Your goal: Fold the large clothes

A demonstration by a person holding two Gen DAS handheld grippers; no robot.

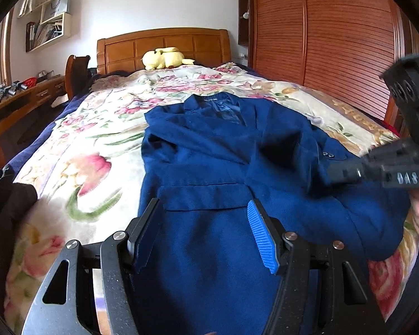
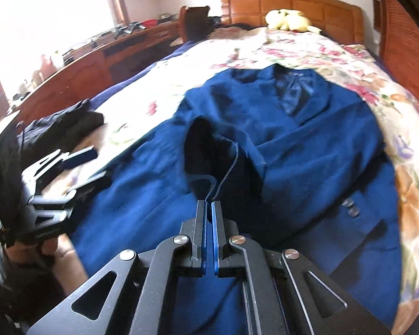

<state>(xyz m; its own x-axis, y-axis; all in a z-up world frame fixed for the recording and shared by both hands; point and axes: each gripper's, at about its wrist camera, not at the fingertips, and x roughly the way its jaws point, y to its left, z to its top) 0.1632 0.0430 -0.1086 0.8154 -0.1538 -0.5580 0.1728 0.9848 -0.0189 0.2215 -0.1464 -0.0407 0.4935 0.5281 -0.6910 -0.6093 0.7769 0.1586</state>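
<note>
A dark blue jacket [image 1: 209,150] lies face up on the flowered bedspread [image 1: 92,128], collar toward the headboard. My left gripper [image 1: 204,223] is open above the jacket's lower left part, jaws wide apart, holding nothing. My right gripper [image 2: 208,203] is shut on the jacket's sleeve cuff [image 2: 209,167] and holds it lifted over the jacket's [image 2: 307,145] middle. The right gripper also shows in the left wrist view [image 1: 346,171], at the jacket's right side. The left gripper shows in the right wrist view [image 2: 81,164], open at the jacket's left edge.
A dark garment [image 2: 67,131] lies at the bed's near left edge. A yellow plush toy [image 1: 164,57] sits by the wooden headboard [image 1: 164,44]. A wooden desk [image 2: 97,58] stands left of the bed, a slatted wardrobe [image 1: 335,42] on the right.
</note>
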